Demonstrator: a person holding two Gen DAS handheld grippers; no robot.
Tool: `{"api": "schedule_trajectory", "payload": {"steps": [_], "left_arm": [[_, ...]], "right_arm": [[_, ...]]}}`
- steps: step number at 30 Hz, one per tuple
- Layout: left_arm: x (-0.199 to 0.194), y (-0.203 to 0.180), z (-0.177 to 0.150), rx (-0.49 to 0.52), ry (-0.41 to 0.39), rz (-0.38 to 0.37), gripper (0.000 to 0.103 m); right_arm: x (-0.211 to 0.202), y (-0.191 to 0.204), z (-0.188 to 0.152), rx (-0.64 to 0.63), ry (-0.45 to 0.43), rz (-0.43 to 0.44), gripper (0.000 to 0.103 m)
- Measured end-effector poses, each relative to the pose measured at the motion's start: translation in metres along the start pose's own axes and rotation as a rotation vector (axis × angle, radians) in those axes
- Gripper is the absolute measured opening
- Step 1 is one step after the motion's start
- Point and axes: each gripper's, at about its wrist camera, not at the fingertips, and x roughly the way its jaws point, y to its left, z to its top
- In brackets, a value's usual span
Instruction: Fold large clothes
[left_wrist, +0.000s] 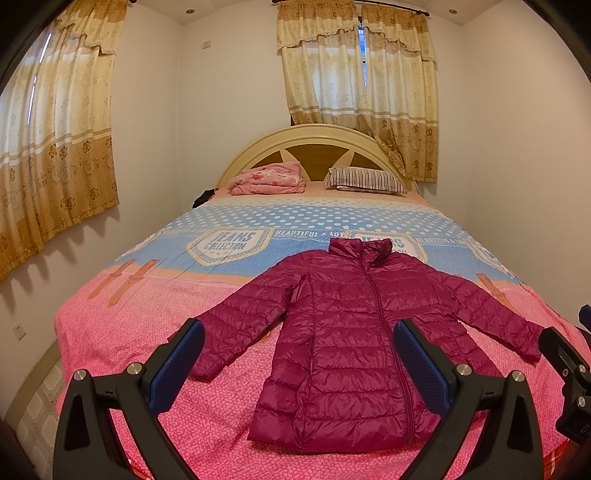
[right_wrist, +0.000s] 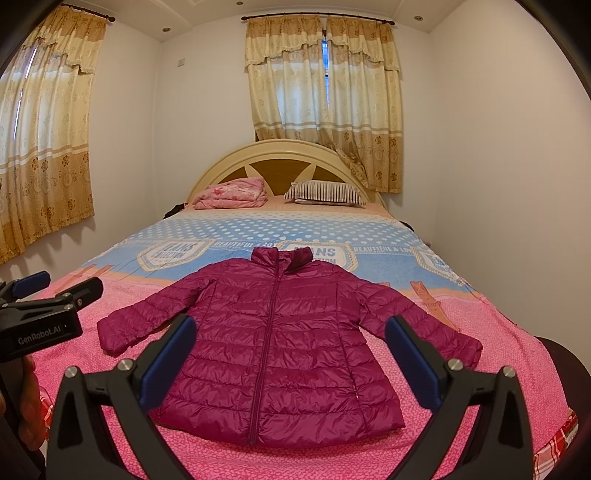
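A magenta quilted puffer jacket (left_wrist: 351, 325) lies flat and zipped on the bed, collar toward the headboard, both sleeves spread outward; the right wrist view shows the same jacket (right_wrist: 280, 339). My left gripper (left_wrist: 299, 328) hovers open above the jacket's hem and left side, nothing between its blue pads. My right gripper (right_wrist: 291, 325) is also open, held over the jacket's lower half. The left gripper (right_wrist: 51, 291) shows at the left edge of the right wrist view, and the right gripper's body (left_wrist: 565, 354) at the right edge of the left wrist view.
The bed (left_wrist: 122, 332) has a pink and blue cover. A folded pink blanket (left_wrist: 266, 179) and a striped pillow (left_wrist: 365, 180) lie by the cream headboard (left_wrist: 314, 138). Curtained windows and white walls surround the bed. A hand (right_wrist: 31, 406) shows at lower left.
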Motion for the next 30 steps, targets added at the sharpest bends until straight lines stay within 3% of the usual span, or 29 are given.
{"api": "schedule_trajectory", "payload": {"steps": [16, 23, 30], "left_arm": [[0.009, 0.003, -0.002, 0.008, 0.018, -0.005, 0.102], [0.054, 0.002, -0.012, 0.054, 0.067, 0.018, 0.102], [0.134, -0.005, -0.021, 0.093, 0.161, 0.028, 0.102]], "right_arm": [[0.007, 0.002, -0.007, 0.011, 0.009, 0.002, 0.103], [0.048, -0.030, -0.021, 0.070, 0.090, -0.033, 0.103], [0.101, -0.091, -0.046, 0.198, 0.187, -0.117, 0.103]]}}
